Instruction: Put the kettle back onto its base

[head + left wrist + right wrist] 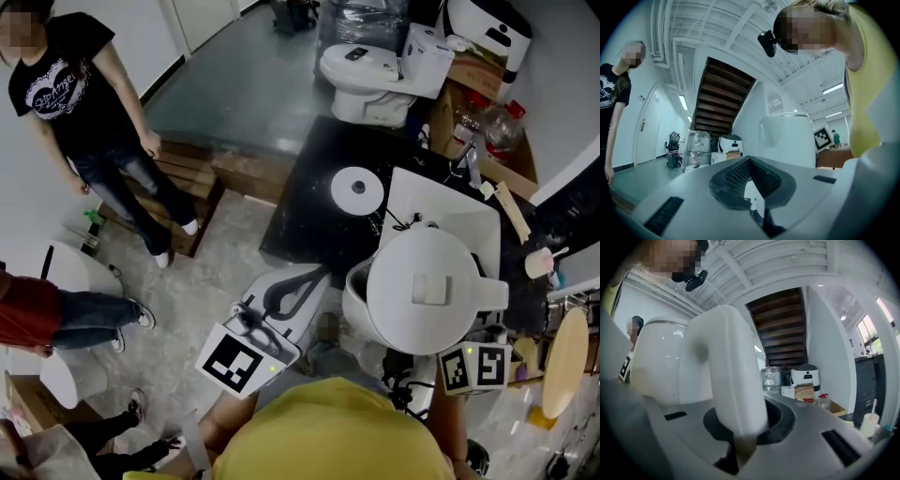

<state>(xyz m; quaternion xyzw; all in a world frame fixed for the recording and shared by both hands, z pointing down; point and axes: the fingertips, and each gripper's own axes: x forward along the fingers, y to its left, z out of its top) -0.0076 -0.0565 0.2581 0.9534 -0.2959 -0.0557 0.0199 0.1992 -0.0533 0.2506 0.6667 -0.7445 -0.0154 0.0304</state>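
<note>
In the head view the white kettle hangs close below me, lid up, nearer to me than the black table. Its round white base lies on that table, beyond the kettle and slightly left. My right gripper is shut on the kettle's handle, which fills the right gripper view; from above only its marker cube shows. My left gripper is left of the kettle, shut and holding nothing. The kettle's body stands just past it in the left gripper view.
A white basin sits on the table right of the base, with a cup and clutter further right. A toilet and boxes stand beyond. A person stands at far left by a wooden pallet.
</note>
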